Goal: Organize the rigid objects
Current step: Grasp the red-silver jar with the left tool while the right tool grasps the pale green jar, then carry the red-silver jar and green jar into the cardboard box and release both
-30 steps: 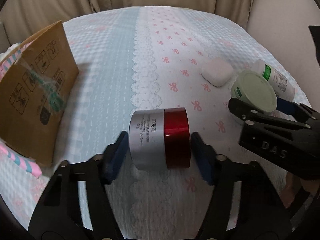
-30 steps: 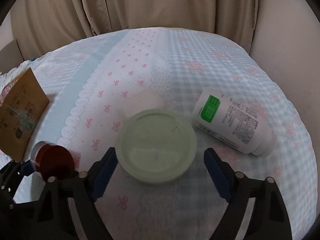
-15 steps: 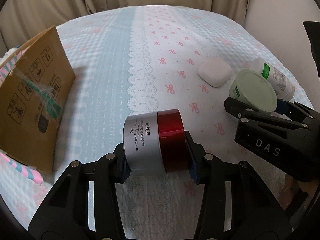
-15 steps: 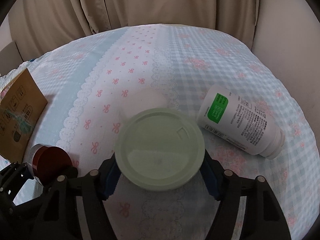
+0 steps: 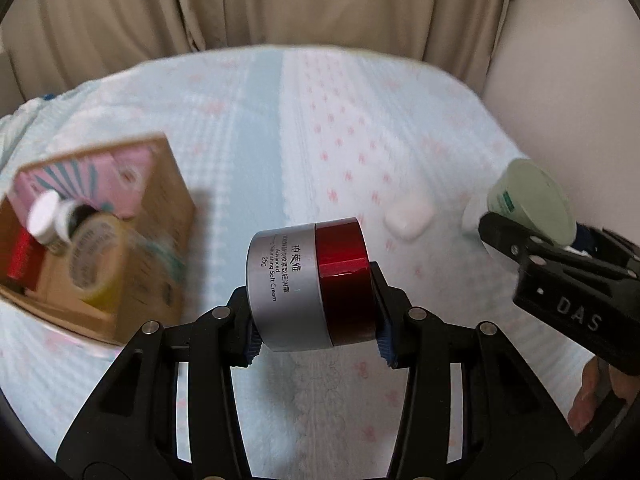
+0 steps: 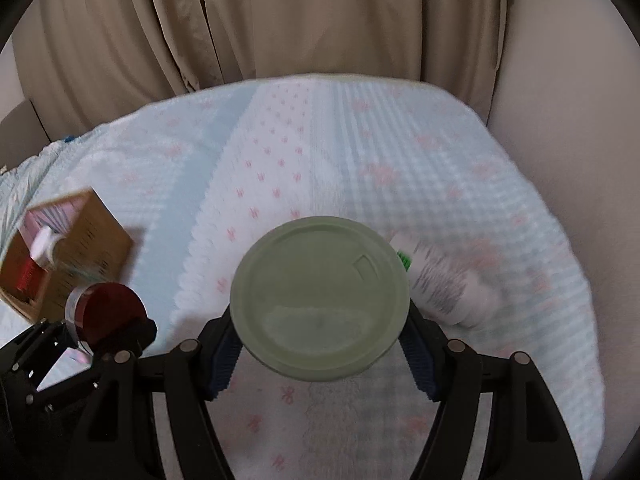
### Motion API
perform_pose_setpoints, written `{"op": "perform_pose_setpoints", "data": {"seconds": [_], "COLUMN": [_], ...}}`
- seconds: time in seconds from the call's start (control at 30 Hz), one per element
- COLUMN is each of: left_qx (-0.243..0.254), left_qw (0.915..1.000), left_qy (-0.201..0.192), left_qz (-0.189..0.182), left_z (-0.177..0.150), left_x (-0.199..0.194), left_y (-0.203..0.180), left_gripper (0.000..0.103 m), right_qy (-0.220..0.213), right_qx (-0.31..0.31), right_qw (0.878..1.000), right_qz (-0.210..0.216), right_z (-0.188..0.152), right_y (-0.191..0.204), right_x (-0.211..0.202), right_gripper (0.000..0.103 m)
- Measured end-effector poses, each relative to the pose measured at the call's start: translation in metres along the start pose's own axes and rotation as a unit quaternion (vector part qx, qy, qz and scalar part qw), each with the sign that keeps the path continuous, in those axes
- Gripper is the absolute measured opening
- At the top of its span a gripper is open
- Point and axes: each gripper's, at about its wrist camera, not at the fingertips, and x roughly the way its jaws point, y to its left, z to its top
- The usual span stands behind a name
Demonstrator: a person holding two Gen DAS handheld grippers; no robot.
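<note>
jaws clamped | cream jar (image 5: 308,285) axis sideways, red lid right | green-lidded tub (image 6: 320,298) lid toward camera

1. The cream jar (image 5: 308,284) has a silver body and a glossy red lid. It lies on its side, raised above the bedspread, lid to the right, clamped between the blue pads of the left gripper (image 5: 316,322). Its label reads "Advanced Nourishing Soft Cream 25g".
2. The green tub (image 6: 320,298) is round with a pale green lid facing the camera. It is pinched at its sides by the right gripper (image 6: 320,360), off the cloth.
3. The white bottle (image 6: 444,288) with a green label lies on its side on the bedspread, blurred.
4. The small white case (image 5: 409,216) rests flat on the cloth.
5. The cardboard box (image 5: 96,248) stands open at the left, holding a small bottle, a yellow roll and pink and red packs.
</note>
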Motion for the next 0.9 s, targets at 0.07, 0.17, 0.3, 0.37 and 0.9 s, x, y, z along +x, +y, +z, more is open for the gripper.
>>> {"op": "perform_pose_setpoints", "data": {"seconds": [0.07,0.17,0.3,0.37,0.9], "left_qx": [-0.003,-0.01,-0.031,-0.041,-0.072], "left_qw": [1.0,0.9995,0.998,0.9973,0.9936], "left_qy": [-0.009,-0.03,-0.053,-0.062,-0.077], "left_qz": [-0.001,-0.007,-0.011,-0.004,0.039], "left_z": [0.014,0.04,0.069,0.078,0.102], "left_x": [-0.024,-0.069,-0.137,-0.169,-0.276], "left_y": [0.002,0.007,0.022,0.032,0.18], "left_gripper": [0.041,0.041,0.041,0.041,0.041], "right_qy": [-0.007,-0.016,-0.033,-0.04,-0.056], "right_qx": [0.004,-0.001,-0.001,0.003,-0.059], "right_qw": [1.0,1.0,0.999,0.999,0.99], "right_qz": [0.002,0.001,0.012,0.026,0.113], "right_z": [0.015,0.032,0.062,0.072,0.119], "right_y": [0.003,0.009,0.022,0.029,0.16], "right_x": [-0.029,-0.068,-0.135,-0.161,-0.254], "right_gripper": [0.067,0.067,0.067,0.067,0.067]}}
